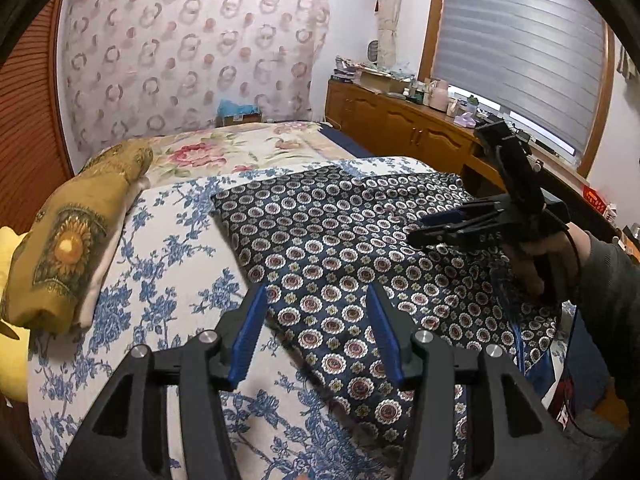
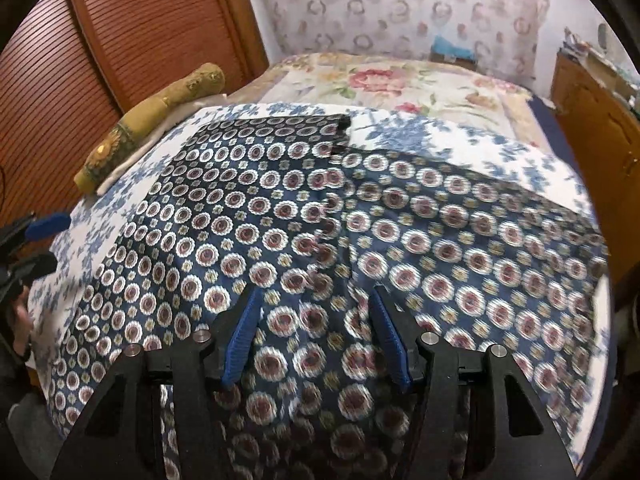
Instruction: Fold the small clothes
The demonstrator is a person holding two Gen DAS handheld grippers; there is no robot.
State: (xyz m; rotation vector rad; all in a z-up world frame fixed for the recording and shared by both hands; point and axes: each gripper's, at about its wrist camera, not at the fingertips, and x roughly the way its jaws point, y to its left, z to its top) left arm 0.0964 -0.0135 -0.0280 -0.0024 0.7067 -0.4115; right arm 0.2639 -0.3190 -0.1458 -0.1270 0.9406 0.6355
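While the bed (image 1: 280, 148) takes up most of both views, with a blue-and-white floral sheet (image 1: 160, 248) over the near half and a rose-print cover (image 1: 224, 148) farther back, the thing to fold is the dark navy medallion-print garment (image 1: 340, 248), lying mostly flat on that sheet toward the near right side, its right edge hanging off the bed. It looks like one flap is laid over another in the right wrist view, but I can't tell what kind of garment it is. A yellow sunflower-print bundle (image 1: 72, 240) sits on the left edge, well apart from it. Left gripper (image 1: 316, 316) is over the garment's near left edge, blue pads apart with nothing pinched between them. Right gripper (image 2: 316, 320) hovers over the middle of the cloth, jaws apart too, empty, and that view is blurry. In the left view you can see it held in a hand (image 1: 548, 264) at the right side. My guess on what goes wrong: the fabric looks thin and slippery, so a pinch could catch just the top layer, or grab the sheet along with it, and the fold would drag crooked. With that overhang, a sloppy tug could also slide the whole thing off the bed.
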